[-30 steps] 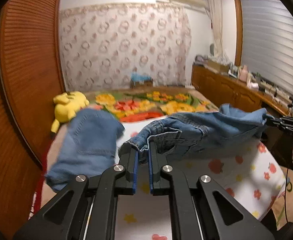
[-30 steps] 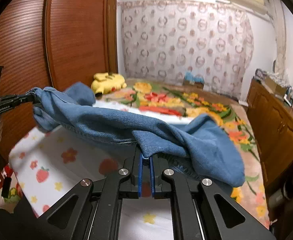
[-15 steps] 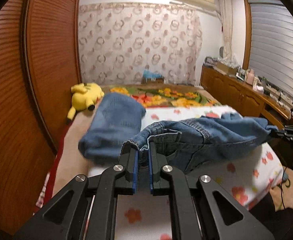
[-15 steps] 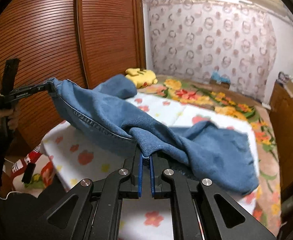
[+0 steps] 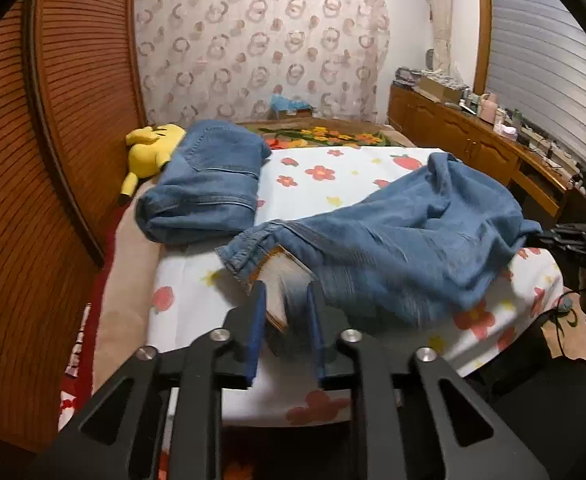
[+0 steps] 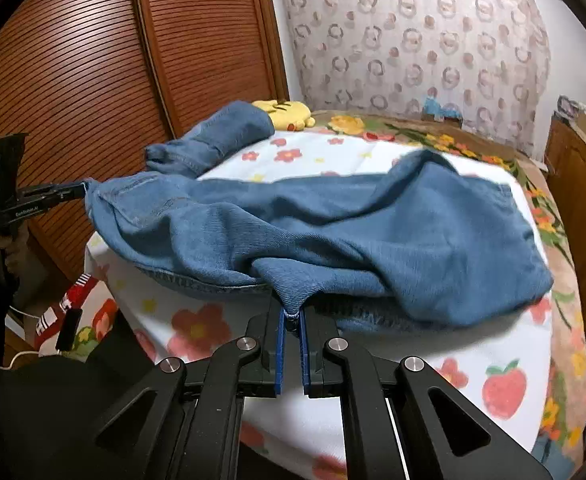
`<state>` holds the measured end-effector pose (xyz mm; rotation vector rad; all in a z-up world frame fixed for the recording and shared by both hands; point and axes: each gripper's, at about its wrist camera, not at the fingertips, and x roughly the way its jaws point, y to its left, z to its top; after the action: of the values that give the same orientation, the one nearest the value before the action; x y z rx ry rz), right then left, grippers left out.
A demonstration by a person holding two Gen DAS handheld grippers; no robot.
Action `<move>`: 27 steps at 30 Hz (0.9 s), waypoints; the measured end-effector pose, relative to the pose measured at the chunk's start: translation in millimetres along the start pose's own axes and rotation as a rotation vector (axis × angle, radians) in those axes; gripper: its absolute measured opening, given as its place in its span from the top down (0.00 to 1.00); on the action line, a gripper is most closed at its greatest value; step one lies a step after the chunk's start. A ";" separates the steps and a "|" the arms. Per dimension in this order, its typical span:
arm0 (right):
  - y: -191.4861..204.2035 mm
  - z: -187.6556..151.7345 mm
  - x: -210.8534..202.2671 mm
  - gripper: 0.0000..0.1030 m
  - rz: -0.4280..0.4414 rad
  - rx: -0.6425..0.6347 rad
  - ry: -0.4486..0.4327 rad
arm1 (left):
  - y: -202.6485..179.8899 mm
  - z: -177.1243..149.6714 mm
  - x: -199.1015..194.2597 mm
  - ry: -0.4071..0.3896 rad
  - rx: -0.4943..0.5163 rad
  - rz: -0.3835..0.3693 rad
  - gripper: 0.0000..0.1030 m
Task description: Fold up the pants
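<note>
The blue denim pants [image 5: 393,232] lie bunched across the flowered white sheet [image 5: 333,172], also seen in the right wrist view [image 6: 353,232]. My left gripper [image 5: 285,312] has its jaws parted, with the waistband and its pale inner label loose between the fingers. My right gripper [image 6: 291,320] is shut on a pinch of the waistband's other end at the near edge of the bed. The left gripper also shows at the far left in the right wrist view [image 6: 69,192], at the denim's corner. One leg [image 5: 209,184] lies folded over at the far left.
A yellow plush toy [image 5: 153,148] lies by the brown louvred wardrobe doors [image 5: 53,160]. A wooden sideboard [image 5: 473,140] with small items runs along the right. A flowered blanket [image 6: 433,136] covers the far bed, with a patterned curtain [image 5: 253,48] behind.
The pants have come down from the air onto the sheet. My left gripper's jaws have opened, releasing the waistband. The right gripper has stayed shut on its end.
</note>
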<state>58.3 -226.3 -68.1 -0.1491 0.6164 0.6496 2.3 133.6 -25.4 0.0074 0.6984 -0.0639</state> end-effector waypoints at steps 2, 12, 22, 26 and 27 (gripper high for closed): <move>1.2 -4.2 2.0 0.94 0.006 0.015 0.009 | 5.0 1.7 -3.3 -0.010 -0.018 0.013 0.57; -2.1 -7.0 -2.7 0.90 -0.007 0.039 -0.012 | -8.4 15.5 8.4 -0.040 0.002 -0.026 0.26; -17.0 -19.2 -19.5 0.80 -0.106 0.054 -0.076 | -55.6 47.1 36.0 -0.063 0.071 -0.111 0.26; -36.1 -23.4 -21.3 0.70 -0.171 0.097 -0.095 | -73.7 56.4 53.3 -0.061 0.098 -0.147 0.26; -40.1 -23.5 -22.1 0.69 -0.186 0.101 -0.097 | -78.1 58.3 58.6 -0.058 0.102 -0.155 0.26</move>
<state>57.3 -277.1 -76.6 -0.0785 0.5333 0.4423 79.7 50.6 -17.3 0.0494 0.6363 -0.2476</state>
